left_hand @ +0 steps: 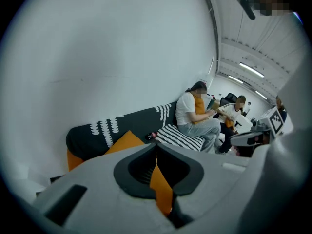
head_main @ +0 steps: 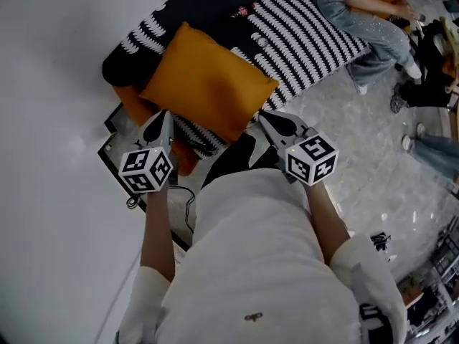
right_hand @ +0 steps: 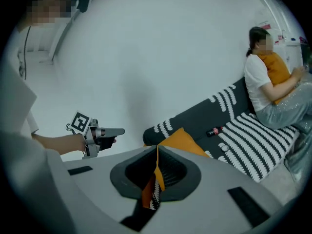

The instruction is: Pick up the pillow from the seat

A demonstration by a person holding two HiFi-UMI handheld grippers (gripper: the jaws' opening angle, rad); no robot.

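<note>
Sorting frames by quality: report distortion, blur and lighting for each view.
Head view: evenly lit, edges bowed, orange pillow crisp. Left gripper view: strong fisheye, dark corners, left gripper close and soft, ceiling lights bright. Right gripper view: same dark corners, right gripper blurred near the lens, sofa sharper.

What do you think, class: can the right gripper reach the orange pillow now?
Probably yes: nothing stands between the right gripper and the orange pillow, which lies uncovered on the sofa, though its shut jaws must open first.
</note>
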